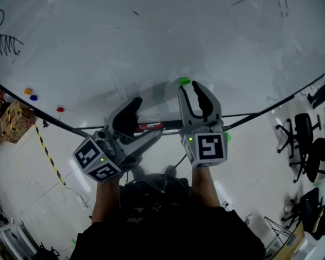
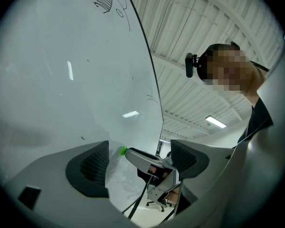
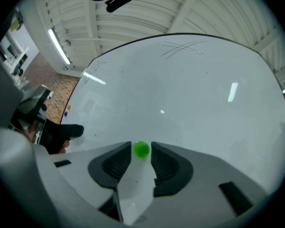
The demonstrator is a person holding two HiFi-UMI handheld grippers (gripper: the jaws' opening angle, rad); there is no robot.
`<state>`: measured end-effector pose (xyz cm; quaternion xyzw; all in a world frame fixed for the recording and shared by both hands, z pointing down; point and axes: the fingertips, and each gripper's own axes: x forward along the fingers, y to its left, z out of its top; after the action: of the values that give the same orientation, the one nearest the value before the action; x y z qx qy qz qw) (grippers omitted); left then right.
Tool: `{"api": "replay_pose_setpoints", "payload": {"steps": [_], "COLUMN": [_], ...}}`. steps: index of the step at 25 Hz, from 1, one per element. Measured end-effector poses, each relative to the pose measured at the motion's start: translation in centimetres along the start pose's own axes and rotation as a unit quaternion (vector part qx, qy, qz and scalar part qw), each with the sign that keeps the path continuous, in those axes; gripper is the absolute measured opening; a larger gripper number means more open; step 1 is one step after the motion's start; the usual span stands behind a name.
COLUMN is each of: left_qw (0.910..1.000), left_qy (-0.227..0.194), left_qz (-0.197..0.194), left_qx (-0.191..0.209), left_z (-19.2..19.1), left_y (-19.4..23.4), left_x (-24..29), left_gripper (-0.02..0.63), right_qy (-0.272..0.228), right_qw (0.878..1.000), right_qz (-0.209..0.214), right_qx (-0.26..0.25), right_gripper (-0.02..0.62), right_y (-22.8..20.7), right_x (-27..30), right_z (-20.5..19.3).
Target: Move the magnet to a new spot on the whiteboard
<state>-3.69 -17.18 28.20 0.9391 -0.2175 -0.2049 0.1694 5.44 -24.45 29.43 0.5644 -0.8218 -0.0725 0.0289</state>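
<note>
Right gripper (image 1: pixel 194 88): jaws narrowed round the green magnet (image 3: pixel 141 149), a sliver of gap each side, not yet pinching. Magnet sits on the whiteboard (image 1: pixel 151 37), low, near its bottom edge. Left gripper (image 2: pixel 138 146): spread, empty, off the board. Risks: only your jaw tips reach it, so closing off-centre may squirt it sideways. Cap looks rounded, probably slick; drag it and it could skid free. Lift clear before you carry.
</note>
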Motion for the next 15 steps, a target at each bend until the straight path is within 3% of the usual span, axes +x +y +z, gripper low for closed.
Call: {"api": "replay_pose_setpoints", "payload": {"steps": [7,15], "left_qw": [0.9999,0.9995], "left_qy": [0.002,0.009], "left_qz": [0.007,0.029], "left_qx": [-0.008,-0.008], "left_z": [-0.7,-2.8], "left_y": [-0.4,-2.0], "left_x": [1.1,3.6], "left_gripper": [0.4,0.4], "right_qy": [-0.018,-0.021], "right_qw": [0.993,0.983], "right_qz": [0.08,0.126], "right_qx": [0.09,0.13], "right_gripper": [0.158,0.156], "right_y": [-0.5,-2.9], "right_x": [-1.9,-4.1], "right_z": [0.2,-0.5]}}
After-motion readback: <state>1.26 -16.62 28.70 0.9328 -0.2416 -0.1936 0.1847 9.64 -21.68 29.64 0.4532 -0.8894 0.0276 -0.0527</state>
